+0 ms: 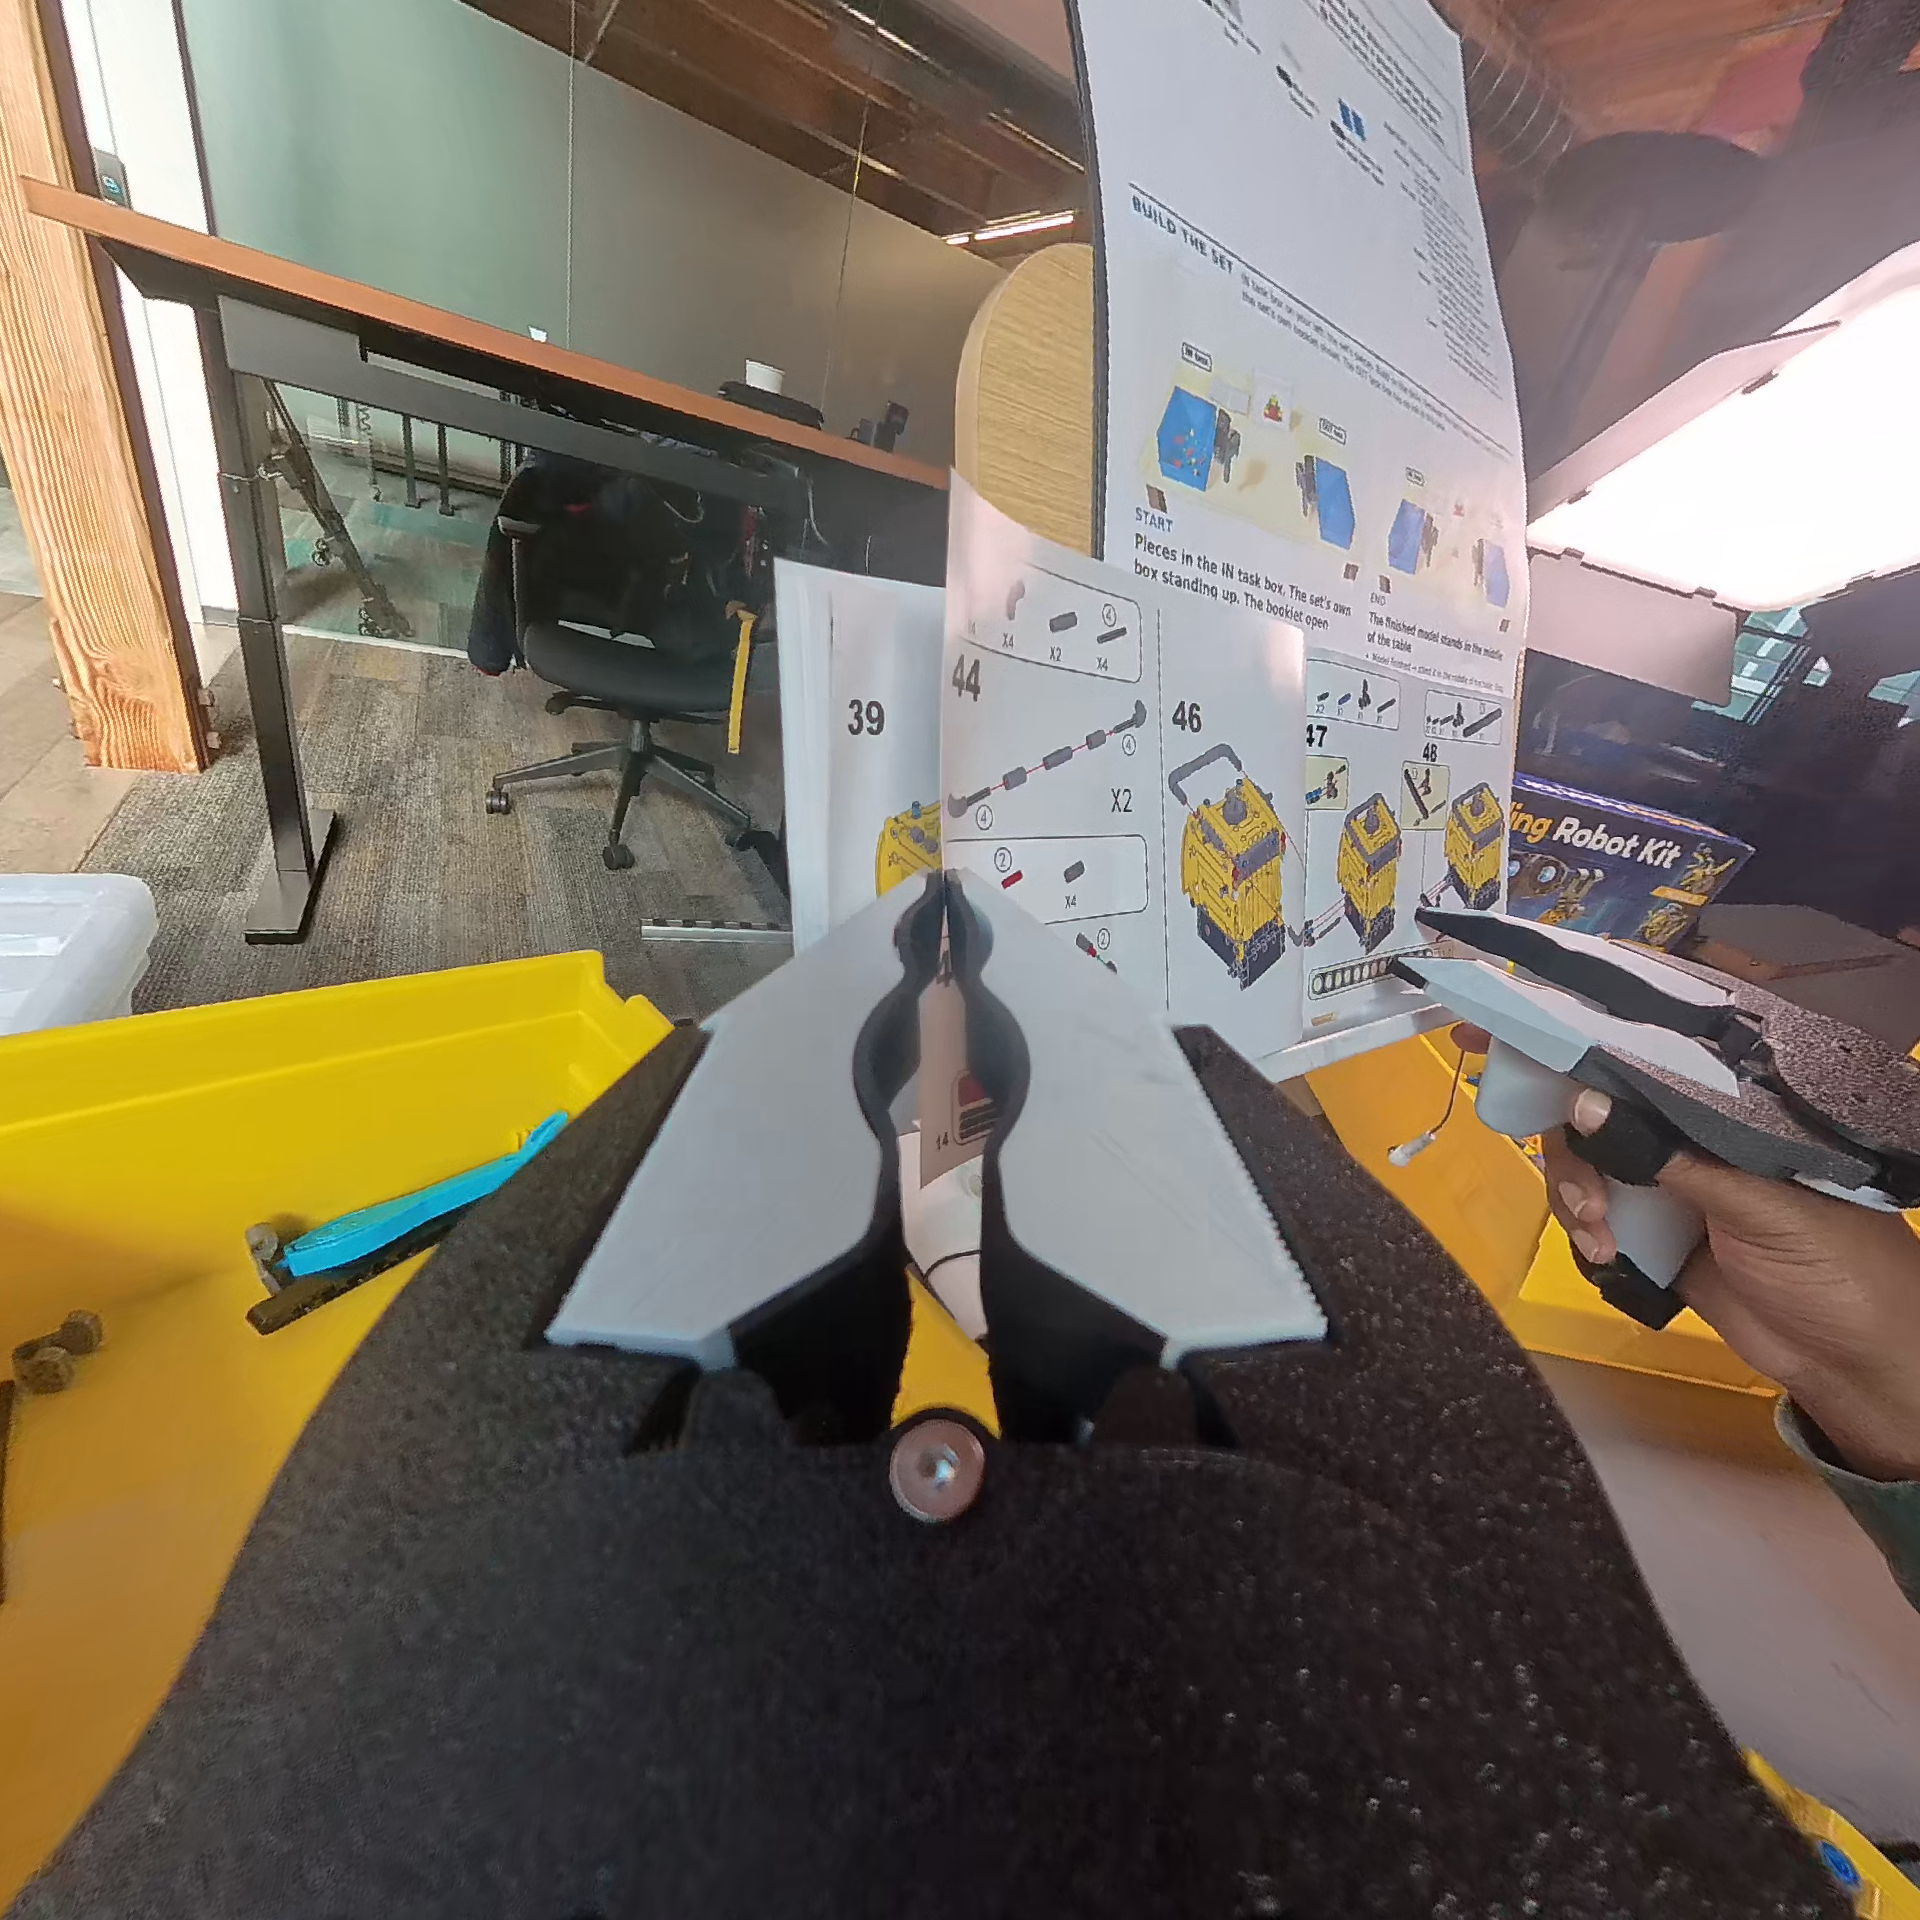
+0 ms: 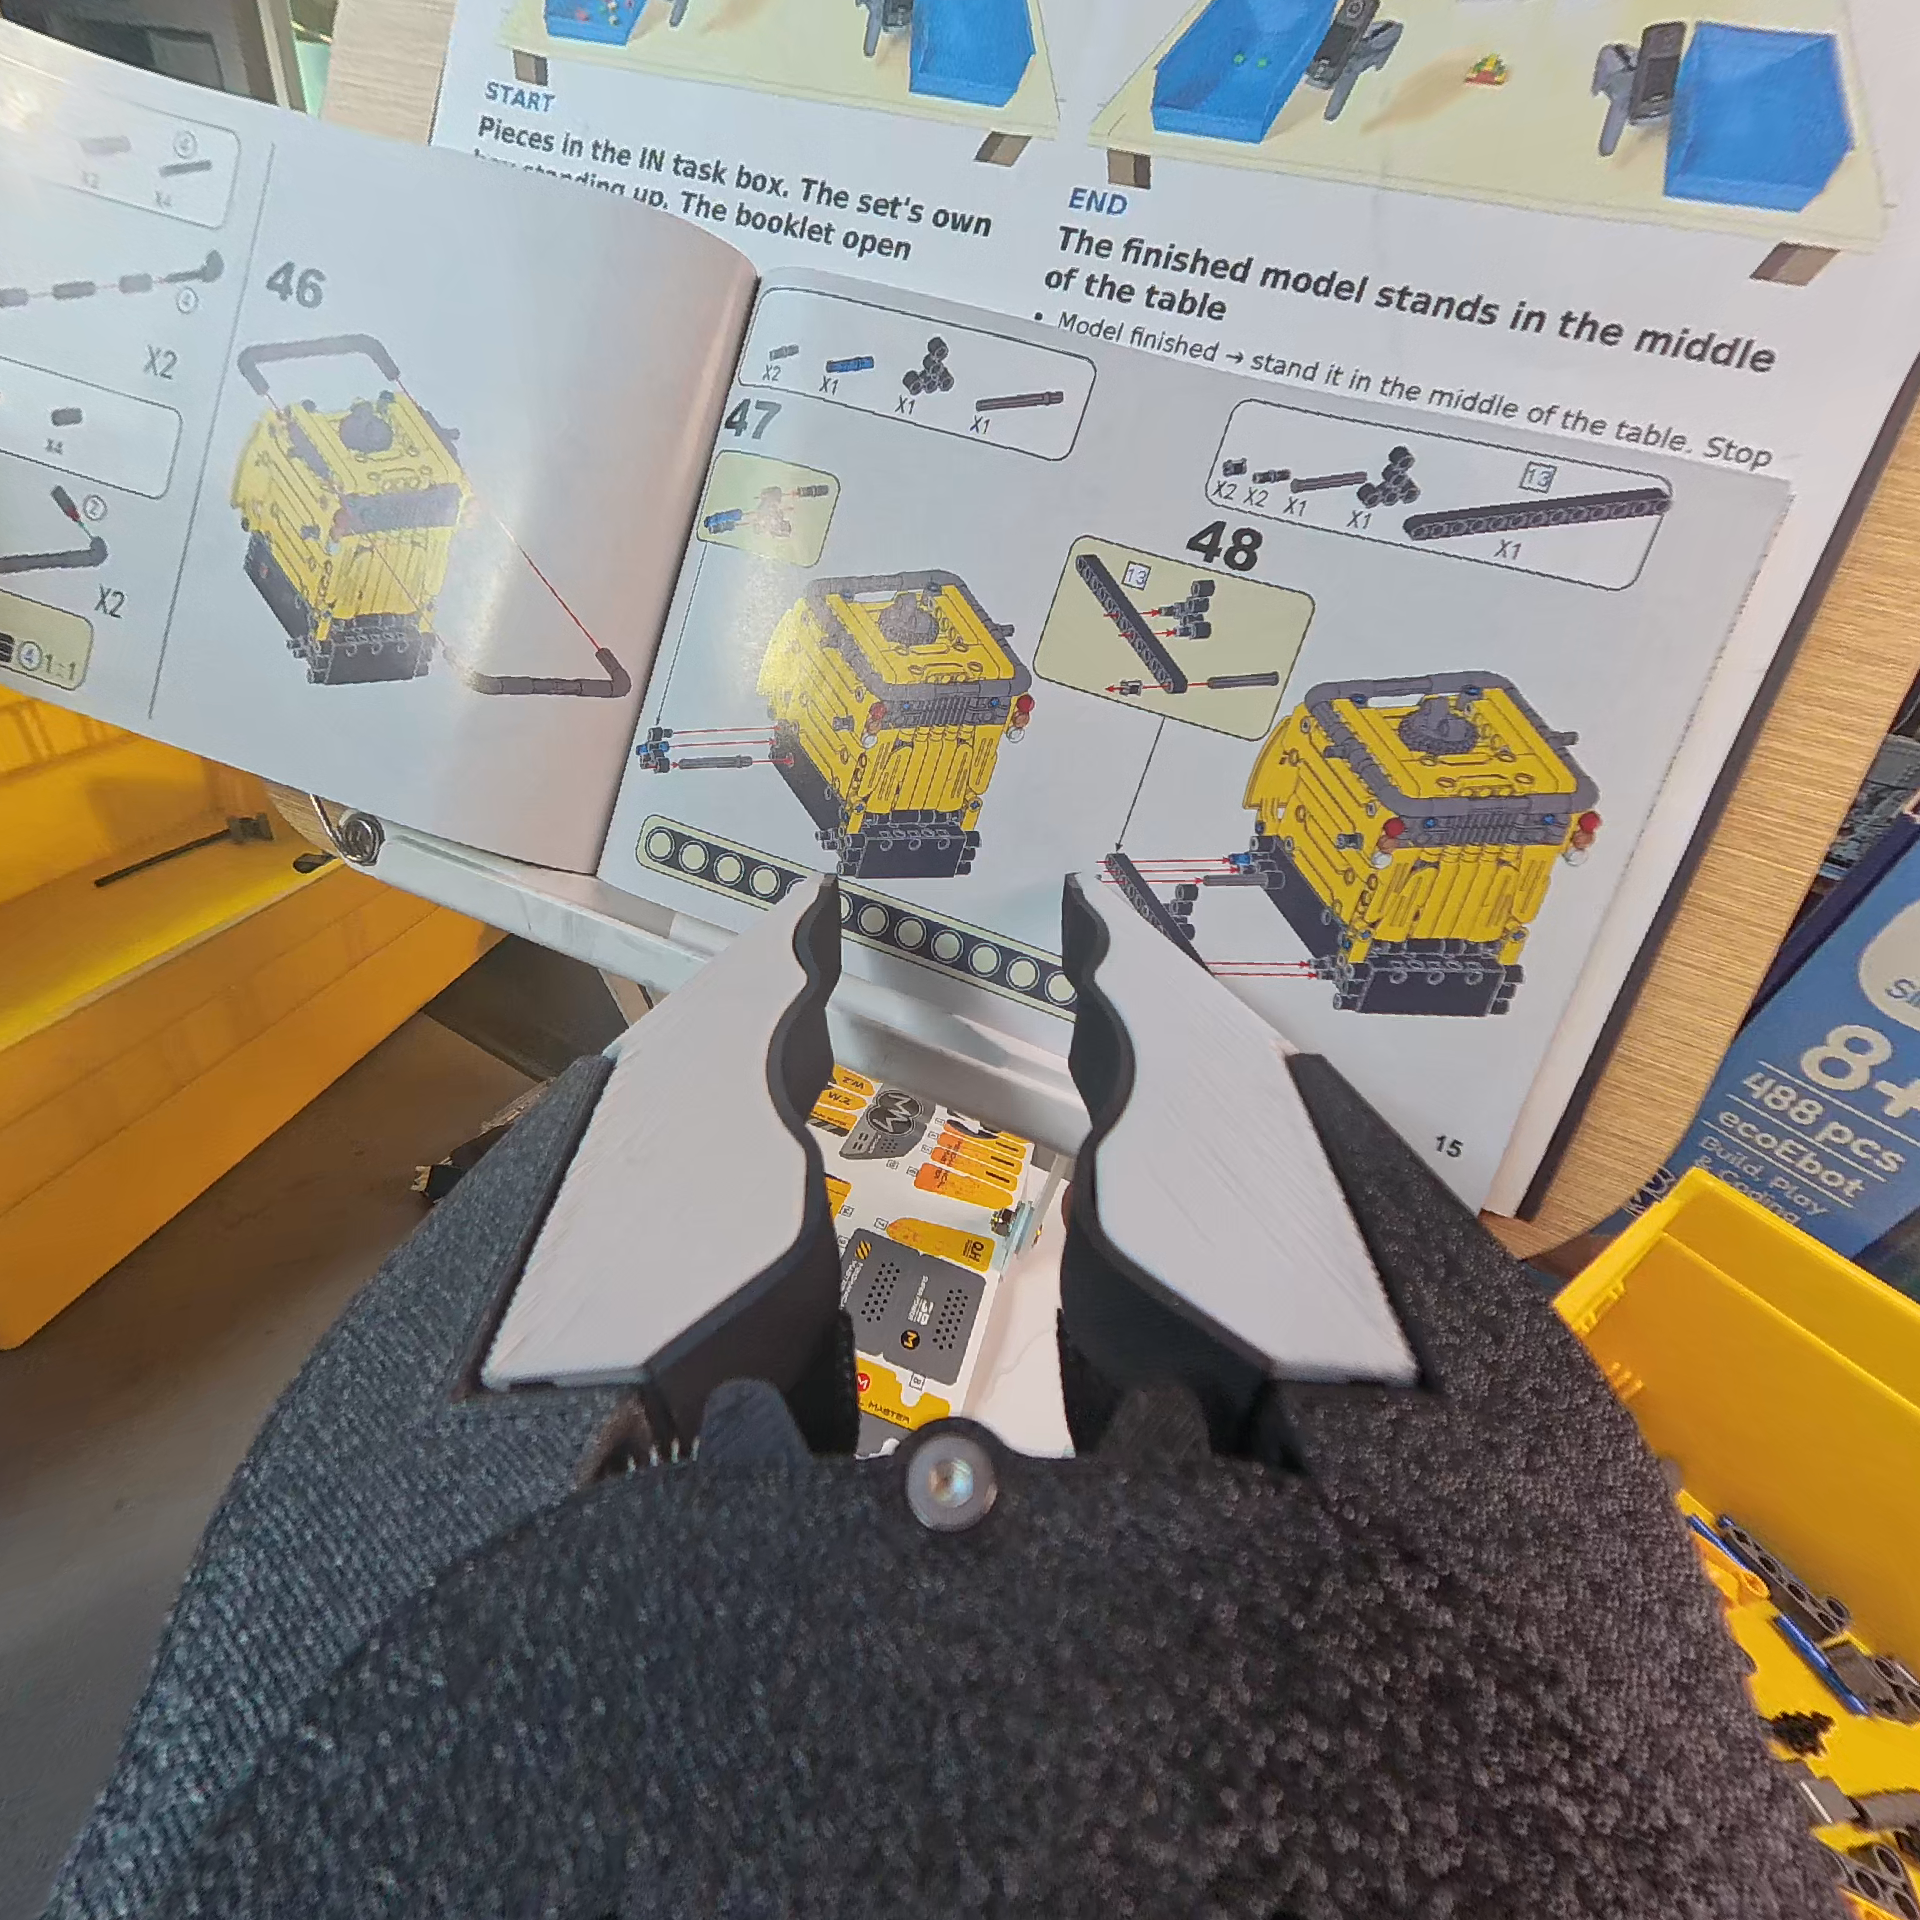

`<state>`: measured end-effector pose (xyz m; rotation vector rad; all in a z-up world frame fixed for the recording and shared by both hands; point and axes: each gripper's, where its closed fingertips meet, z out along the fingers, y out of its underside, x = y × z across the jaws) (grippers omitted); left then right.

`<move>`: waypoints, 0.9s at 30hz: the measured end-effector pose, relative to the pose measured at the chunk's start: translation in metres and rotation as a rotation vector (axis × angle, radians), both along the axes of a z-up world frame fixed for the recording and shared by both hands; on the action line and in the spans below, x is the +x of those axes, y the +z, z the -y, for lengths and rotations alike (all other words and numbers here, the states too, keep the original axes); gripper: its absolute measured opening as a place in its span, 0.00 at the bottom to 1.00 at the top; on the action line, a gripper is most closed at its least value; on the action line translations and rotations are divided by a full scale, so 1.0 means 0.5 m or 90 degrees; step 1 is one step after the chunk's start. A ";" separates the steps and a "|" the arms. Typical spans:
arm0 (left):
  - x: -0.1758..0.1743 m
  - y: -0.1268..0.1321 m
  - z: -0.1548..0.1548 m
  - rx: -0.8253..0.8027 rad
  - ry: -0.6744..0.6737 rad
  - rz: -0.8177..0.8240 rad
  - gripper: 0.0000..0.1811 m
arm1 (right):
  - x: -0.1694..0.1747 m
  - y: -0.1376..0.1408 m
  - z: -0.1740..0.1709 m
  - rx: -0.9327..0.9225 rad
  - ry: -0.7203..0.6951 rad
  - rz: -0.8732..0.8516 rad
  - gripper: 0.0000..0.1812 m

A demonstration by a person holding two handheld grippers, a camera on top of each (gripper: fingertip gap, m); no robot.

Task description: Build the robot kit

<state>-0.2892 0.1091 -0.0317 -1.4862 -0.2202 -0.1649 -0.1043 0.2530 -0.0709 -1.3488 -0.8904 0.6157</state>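
Your left hand-held gripper (image 1: 943,894) clenched on booklet page (image 1: 1049,748) edge (thin, floppy, tears easily). Right hand-held gripper (image 2: 951,904) released, just before booklet (image 2: 1143,665).

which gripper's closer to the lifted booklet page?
Left. The left gripper is shut on the page edge; the right gripper is open, below the opposite page.
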 end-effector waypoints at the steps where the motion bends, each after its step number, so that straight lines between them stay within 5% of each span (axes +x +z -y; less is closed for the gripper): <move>1: 0.000 0.001 0.000 0.004 -0.005 0.009 0.00 | 0.000 0.000 0.000 0.000 0.000 0.000 0.23; 27: -0.002 -0.001 0.000 0.022 -0.023 0.060 0.00 | -0.001 0.000 0.001 0.001 -0.002 -0.002 0.23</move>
